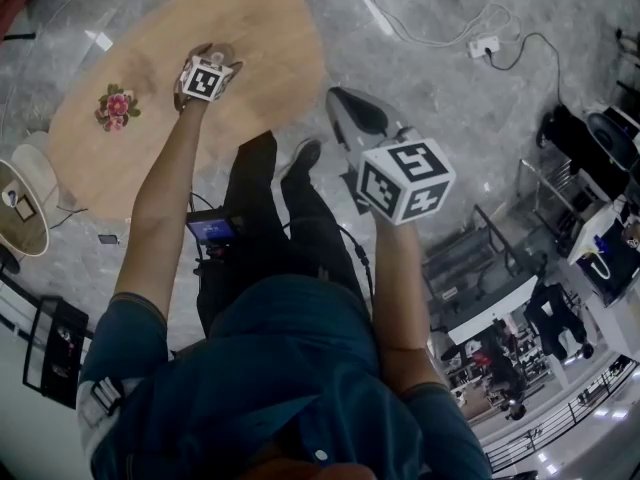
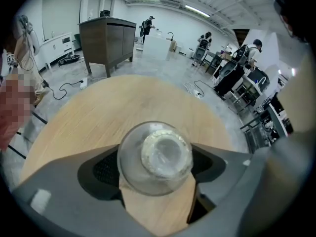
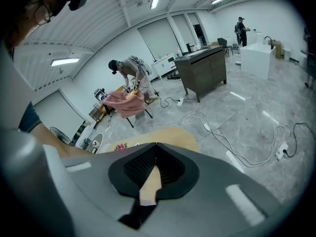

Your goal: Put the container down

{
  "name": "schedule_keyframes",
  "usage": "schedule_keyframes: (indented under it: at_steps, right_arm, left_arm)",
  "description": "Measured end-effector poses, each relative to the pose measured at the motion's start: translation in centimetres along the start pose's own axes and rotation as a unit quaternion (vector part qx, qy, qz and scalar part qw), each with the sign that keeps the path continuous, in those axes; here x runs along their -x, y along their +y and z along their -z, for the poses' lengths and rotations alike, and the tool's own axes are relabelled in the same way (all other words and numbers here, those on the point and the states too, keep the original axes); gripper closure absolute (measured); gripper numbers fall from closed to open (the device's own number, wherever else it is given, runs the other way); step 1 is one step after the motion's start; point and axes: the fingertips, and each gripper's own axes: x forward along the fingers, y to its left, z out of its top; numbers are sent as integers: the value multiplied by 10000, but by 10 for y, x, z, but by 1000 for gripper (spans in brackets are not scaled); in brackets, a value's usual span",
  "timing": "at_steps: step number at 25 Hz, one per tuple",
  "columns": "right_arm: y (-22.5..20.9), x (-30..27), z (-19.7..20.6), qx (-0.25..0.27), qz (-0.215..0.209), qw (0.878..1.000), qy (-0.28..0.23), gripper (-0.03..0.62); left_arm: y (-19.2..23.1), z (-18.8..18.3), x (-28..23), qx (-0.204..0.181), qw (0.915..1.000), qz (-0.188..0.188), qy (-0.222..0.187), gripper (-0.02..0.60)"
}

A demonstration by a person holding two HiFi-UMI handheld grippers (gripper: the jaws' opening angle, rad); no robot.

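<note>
The left gripper [image 2: 155,151] hangs over the table with its jaws at their widest. The container [image 2: 159,157], a clear round jar, sits right between them. The pads flank its wall closely on both sides and seem to rest beside it rather than press on it (the margin is too thin to be sure). The jar is seen end-on, so its long axis runs straight along the gripper's line of sight, down toward the light wooden table [image 2: 98,112]. It looks to be standing upright on the wood, roughly mid-table and well clear of the edges.

Judged from that, the way out is back along the jar's axis. A sideways pull could catch the wall and tip it.

The right gripper [image 3: 156,144] is held off the table, jaws closed on nothing, and is well apart from the jar.
</note>
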Motion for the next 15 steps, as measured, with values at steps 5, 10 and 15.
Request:
schedule_keyframes:
  at_steps: [5, 10, 15]
  right_arm:
    - [5, 13, -2, 81, -29, 9999, -78, 583]
    - [19, 31, -12, 242, -121, 9993, -267, 583]
    - [36, 69, -33, 496, -208, 9967, -606, 583]
  left_arm:
    - [-1, -4, 18, -45, 10000, -42, -32, 190]
    - [-7, -22, 56, -391, 9986, -120, -331, 216]
    - [-20, -42, 126, -960, 9914, -433, -776, 275]
